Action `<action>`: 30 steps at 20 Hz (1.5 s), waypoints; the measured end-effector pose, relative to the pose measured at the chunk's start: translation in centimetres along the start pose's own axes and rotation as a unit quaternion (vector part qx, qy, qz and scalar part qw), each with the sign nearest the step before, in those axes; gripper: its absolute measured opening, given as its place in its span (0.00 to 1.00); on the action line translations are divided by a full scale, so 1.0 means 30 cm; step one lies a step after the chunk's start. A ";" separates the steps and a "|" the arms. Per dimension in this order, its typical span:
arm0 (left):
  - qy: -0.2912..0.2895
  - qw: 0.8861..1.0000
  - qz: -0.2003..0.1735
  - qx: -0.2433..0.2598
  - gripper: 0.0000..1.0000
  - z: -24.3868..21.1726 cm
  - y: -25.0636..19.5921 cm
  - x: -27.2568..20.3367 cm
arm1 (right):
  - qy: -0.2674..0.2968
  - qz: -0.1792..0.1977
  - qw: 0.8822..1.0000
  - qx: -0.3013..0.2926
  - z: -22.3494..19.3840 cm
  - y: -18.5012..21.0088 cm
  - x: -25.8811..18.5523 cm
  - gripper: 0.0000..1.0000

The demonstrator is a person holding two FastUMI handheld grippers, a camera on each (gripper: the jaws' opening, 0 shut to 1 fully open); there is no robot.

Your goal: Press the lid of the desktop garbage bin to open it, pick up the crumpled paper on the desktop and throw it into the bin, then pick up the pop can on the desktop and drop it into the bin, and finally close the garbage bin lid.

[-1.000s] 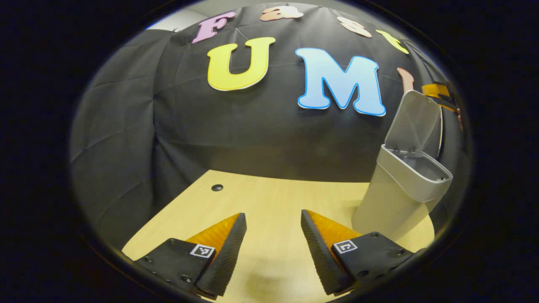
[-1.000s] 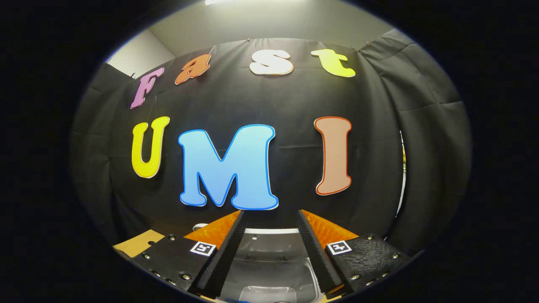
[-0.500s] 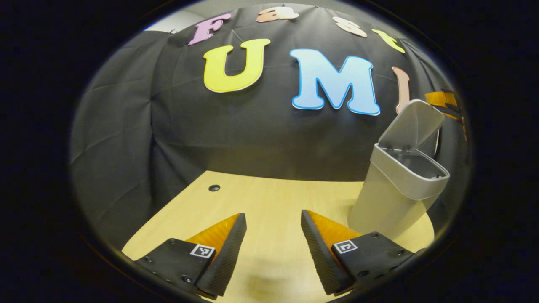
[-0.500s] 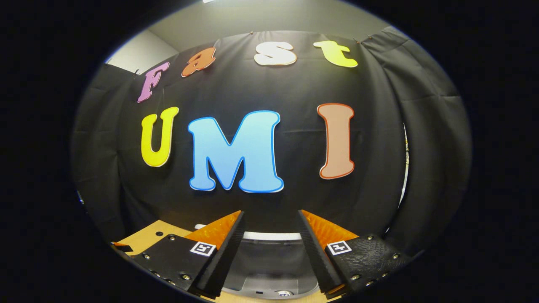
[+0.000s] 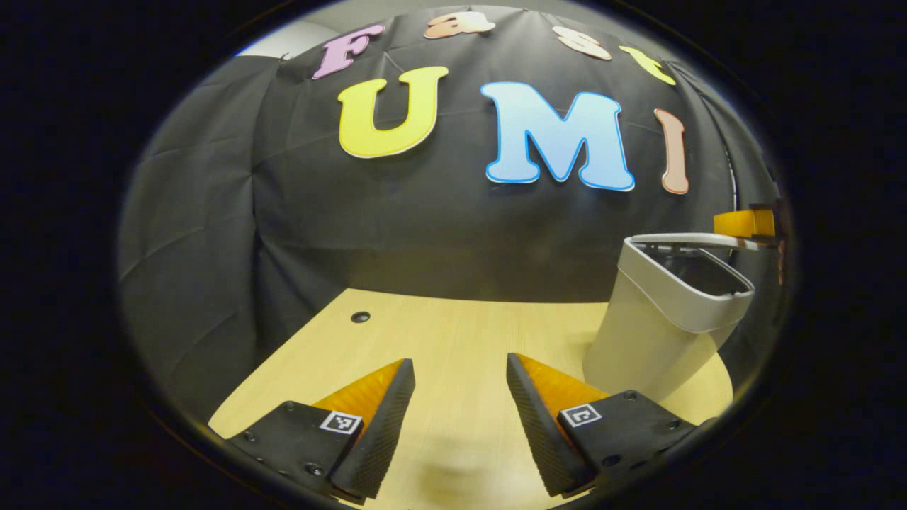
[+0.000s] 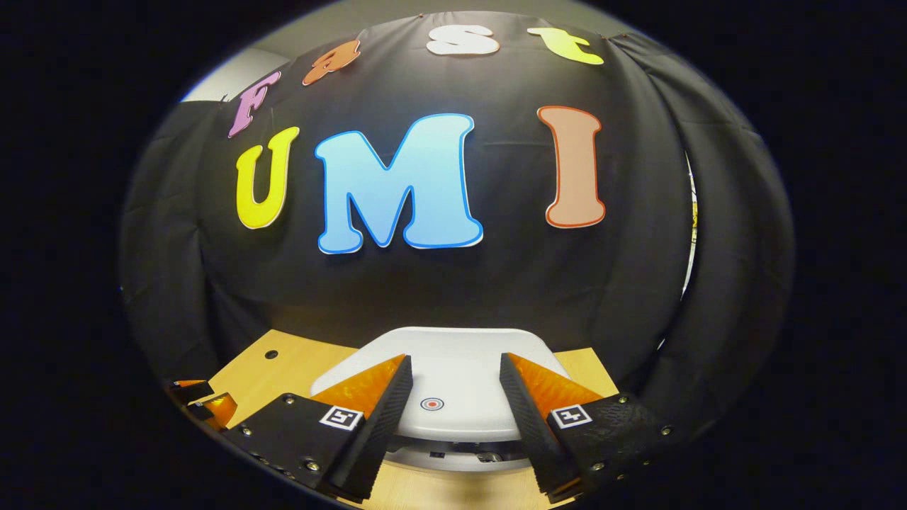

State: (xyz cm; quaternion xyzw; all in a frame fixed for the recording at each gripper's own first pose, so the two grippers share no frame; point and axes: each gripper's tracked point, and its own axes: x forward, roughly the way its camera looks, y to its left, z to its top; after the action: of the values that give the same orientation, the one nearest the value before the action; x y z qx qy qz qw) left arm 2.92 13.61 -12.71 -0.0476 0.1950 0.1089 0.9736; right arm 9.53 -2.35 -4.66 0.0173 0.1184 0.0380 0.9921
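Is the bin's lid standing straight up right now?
No, the lid lies nearly flat over the bin, with a gap left at its front edge.

Smooth matt plastic bin (image 5: 655, 329), pale wood-grain desktop (image 5: 453, 340)

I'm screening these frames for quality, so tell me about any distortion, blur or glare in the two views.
Left gripper view: strong fisheye bowing, the bin leaning at the right edge, a soft shadow on the desk, focus sharp. Right gripper view: the same bowing, the white lid evenly lit without glare, no motion blur.
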 end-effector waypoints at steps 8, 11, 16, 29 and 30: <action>0.007 1.000 -0.009 0.003 0.87 -0.017 -0.032 0.006 | 0.023 -0.009 0.999 -0.025 -0.110 0.001 0.019 0.82; 0.010 1.000 -0.010 0.002 0.87 -0.023 -0.037 0.008 | 0.013 -0.014 1.000 -0.020 -0.116 0.001 0.018 0.82; 0.013 1.000 -0.011 0.000 0.86 -0.033 -0.042 0.016 | -0.017 -0.022 1.000 -0.009 -0.127 0.000 0.015 0.82; 0.019 1.000 -0.021 0.001 0.87 -0.049 -0.072 0.020 | -0.059 -0.019 0.998 -0.013 -0.156 0.000 0.029 0.83; 0.019 1.000 -0.022 0.000 0.87 -0.047 -0.076 0.018 | -0.059 -0.017 0.998 -0.009 -0.153 -0.002 0.024 0.83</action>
State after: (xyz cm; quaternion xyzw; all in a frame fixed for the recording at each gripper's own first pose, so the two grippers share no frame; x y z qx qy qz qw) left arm 3.40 11.32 -14.09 -0.0540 0.2122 0.0863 0.9719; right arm 9.15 -2.24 -9.29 0.0086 0.0599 0.0206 0.9980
